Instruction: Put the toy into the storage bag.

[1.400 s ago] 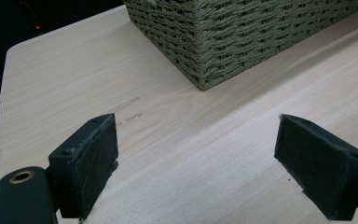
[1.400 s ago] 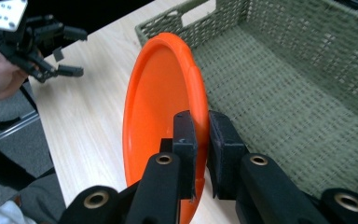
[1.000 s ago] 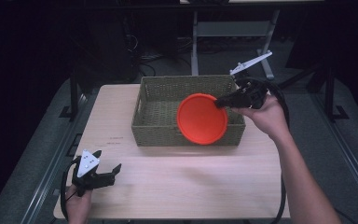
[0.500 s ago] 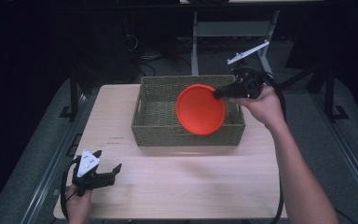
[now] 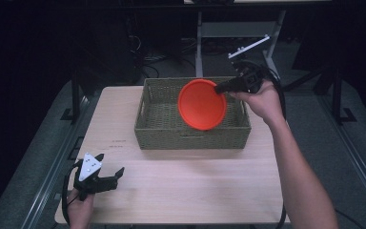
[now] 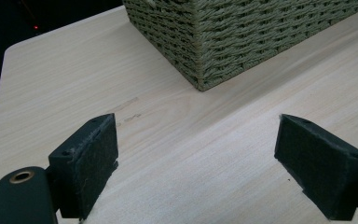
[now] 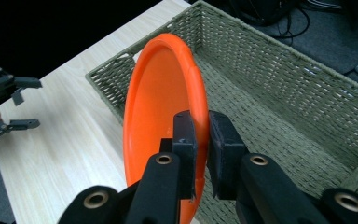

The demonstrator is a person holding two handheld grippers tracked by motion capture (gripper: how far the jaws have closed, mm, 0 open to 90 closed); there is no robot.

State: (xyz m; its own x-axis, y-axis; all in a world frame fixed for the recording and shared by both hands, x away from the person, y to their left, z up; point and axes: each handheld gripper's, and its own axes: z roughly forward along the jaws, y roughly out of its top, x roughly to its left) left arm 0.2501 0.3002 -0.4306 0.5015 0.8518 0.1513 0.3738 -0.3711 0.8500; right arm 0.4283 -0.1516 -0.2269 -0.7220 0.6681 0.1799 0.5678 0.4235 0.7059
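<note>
At the table's near left corner, the left gripper (image 5: 106, 178) rests low over the bare wood, jaws spread wide with nothing between them; the hand (image 5: 80, 208) holding it is partly cut off by the frame's bottom edge. Mid-table toward the far side sits a woven green basket (image 5: 162, 131), its floor partly hidden behind the orange plate (image 5: 201, 105). The plate stands nearly on edge above the basket, its rim pinched by the right gripper (image 7: 201, 133), whose jaws are clamped on it.

Table (image 5: 181, 191) evenly lit (no glare) — surroundings dark, pictures slightly soft.
</note>
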